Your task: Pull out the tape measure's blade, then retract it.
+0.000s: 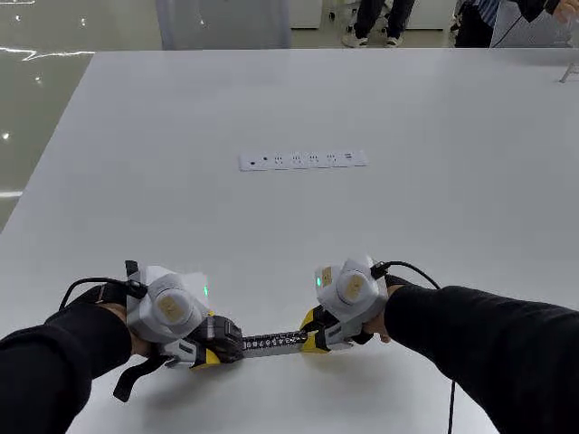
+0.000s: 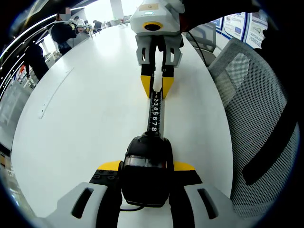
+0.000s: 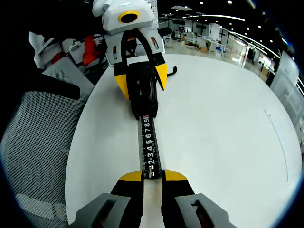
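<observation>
A black tape measure case (image 1: 220,339) sits between the yellow-tipped jaws of my left gripper (image 1: 210,351), which is shut on it; its case (image 2: 147,166) fills the lower middle of the left gripper view. A short length of blade (image 1: 274,341) with black numerals runs rightward to my right gripper (image 1: 312,336), shut on the blade's end. The blade (image 3: 148,147) runs from the right gripper (image 3: 152,175) up to the case (image 3: 143,92). The right gripper (image 2: 157,85) pinches the blade (image 2: 155,114) tip in the left gripper view.
A white power strip (image 1: 302,160) lies mid-table on the white table (image 1: 434,181). A grey mesh chair (image 2: 256,109) stands beside the table's near edge. People stand beyond the far edge (image 1: 375,18). A black cable (image 1: 425,271) trails from the right gripper.
</observation>
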A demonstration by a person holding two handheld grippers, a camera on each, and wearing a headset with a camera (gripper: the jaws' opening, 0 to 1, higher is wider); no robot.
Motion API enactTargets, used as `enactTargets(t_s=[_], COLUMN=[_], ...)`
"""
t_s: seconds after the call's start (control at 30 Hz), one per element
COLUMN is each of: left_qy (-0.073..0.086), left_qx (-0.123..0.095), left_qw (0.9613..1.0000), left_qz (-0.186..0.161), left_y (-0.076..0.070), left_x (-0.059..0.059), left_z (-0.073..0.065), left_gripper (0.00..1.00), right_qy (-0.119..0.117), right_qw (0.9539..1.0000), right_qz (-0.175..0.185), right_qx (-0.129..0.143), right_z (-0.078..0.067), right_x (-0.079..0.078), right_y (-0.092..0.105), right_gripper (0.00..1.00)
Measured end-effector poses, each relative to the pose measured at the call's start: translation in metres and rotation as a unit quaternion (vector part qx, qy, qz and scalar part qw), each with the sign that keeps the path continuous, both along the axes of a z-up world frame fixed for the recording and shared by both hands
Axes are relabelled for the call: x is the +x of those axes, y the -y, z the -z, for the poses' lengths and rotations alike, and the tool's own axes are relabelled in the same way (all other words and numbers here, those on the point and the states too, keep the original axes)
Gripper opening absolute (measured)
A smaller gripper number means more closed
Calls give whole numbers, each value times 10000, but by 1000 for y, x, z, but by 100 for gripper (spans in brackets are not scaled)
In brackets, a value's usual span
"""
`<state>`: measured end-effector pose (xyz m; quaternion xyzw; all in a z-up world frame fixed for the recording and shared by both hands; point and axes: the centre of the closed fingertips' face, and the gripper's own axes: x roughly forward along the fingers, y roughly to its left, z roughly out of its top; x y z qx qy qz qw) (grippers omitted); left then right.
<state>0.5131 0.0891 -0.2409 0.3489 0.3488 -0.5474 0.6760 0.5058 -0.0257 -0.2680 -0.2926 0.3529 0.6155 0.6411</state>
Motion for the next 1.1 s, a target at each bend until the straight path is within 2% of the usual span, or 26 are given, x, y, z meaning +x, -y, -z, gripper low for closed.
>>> enactTargets(t_s=[1.1], left_qy=[-11], left_qx=[-3], left_qw=[10000], left_qz=[11], left_y=[0], left_x=[0], left_z=[0], left_gripper=[33], right_qy=[-35], right_qw=[9999], right_qz=[103], right_qx=[-77], right_z=[-1], right_x=[0], right_y=[24], right_gripper=[10])
